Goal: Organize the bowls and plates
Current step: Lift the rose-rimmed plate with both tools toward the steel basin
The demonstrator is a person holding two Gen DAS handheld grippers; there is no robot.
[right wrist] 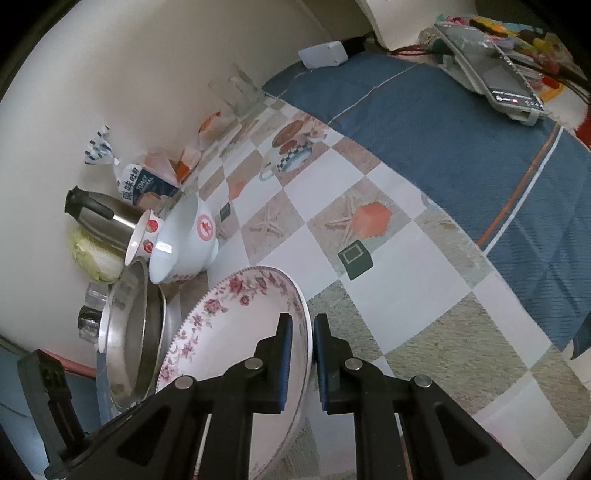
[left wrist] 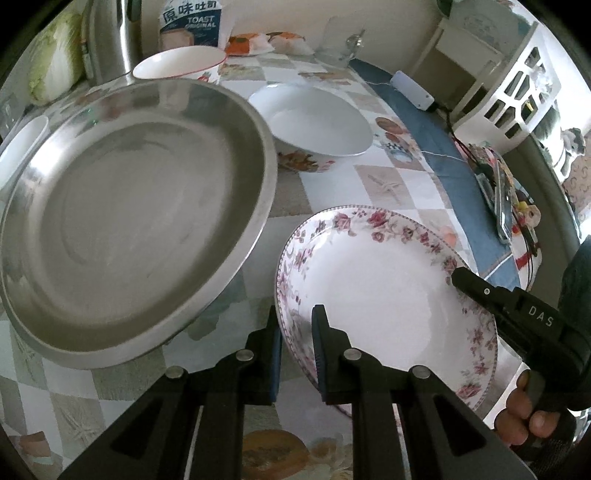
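Both grippers hold a white plate with a pink flower rim (left wrist: 376, 288), one at each side. My left gripper (left wrist: 297, 332) is shut on its near left rim, one finger above the rim and one below. My right gripper (right wrist: 303, 332) is shut on the opposite rim, where the plate (right wrist: 236, 332) shows tilted and edge-on. A large steel plate (left wrist: 125, 221) lies just left of it. Behind stand a wide white bowl (left wrist: 314, 122) and a red-rimmed bowl (left wrist: 181, 62).
A steel kettle (left wrist: 110, 33), a cabbage (left wrist: 55, 62), a toast bag (left wrist: 192, 22) and a glass (left wrist: 340, 44) line the wall. A blue cloth (right wrist: 443, 122) covers the table's right side, with a phone (right wrist: 495, 70) and a white box (right wrist: 325, 53) on it.
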